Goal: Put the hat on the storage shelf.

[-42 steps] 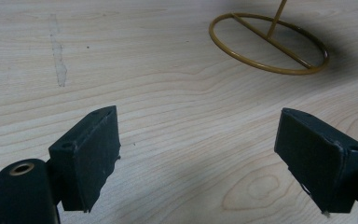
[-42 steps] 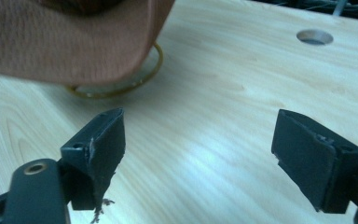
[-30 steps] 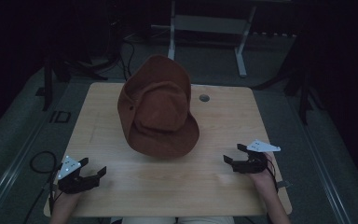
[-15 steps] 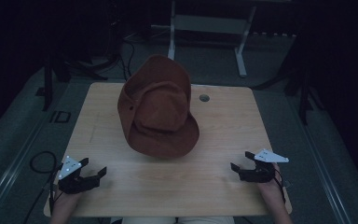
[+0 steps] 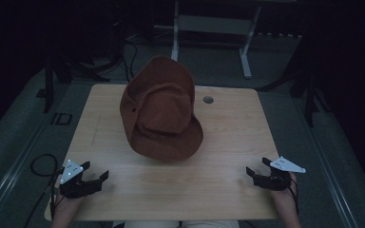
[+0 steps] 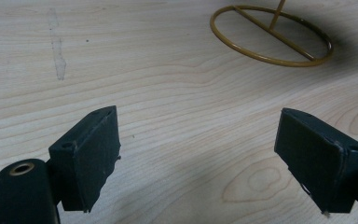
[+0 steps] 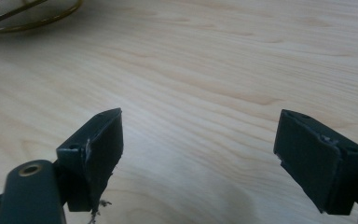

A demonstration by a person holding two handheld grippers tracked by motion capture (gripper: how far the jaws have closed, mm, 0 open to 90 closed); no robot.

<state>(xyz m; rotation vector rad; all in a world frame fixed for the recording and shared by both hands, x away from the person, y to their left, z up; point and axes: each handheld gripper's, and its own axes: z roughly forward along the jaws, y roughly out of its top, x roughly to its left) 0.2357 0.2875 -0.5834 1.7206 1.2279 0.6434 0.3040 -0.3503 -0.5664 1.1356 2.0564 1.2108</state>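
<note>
High view. We see a brown hat [image 5: 161, 116] in the centre of the frame, raised above the wooden table [image 5: 228, 137]; its crown tilts toward the upper part of the frame. We judge that it sits on a stand, but the support is hidden under the hat here. The left gripper [image 5: 91, 179] is at the lower left of the frame, near the table's front edge, with its jaws spread and nothing between them. The right gripper [image 5: 255, 172] is at the lower right, also near the front edge, jaws parted and empty. Both are well apart from the hat. A small round hole [image 5: 208, 100] lies in the table to the right of the hat.

Left gripper view. The two black jaws of the left gripper [image 6: 198, 144] stand wide apart over bare wood. A brass-coloured wire ring with a crossbar and a thin stem [image 6: 271, 35] lies at the upper right of the frame; we take it for the base of the hat stand.

Right gripper view. The right gripper [image 7: 198, 144] is likewise released, holding nothing. Part of the same ring [image 7: 28, 16] shows at the upper left.

Progress. We judge that handling of the hat is not under way: neither gripper touches it. The approach, the grasp and any moving of the hat remain to be done.
</note>
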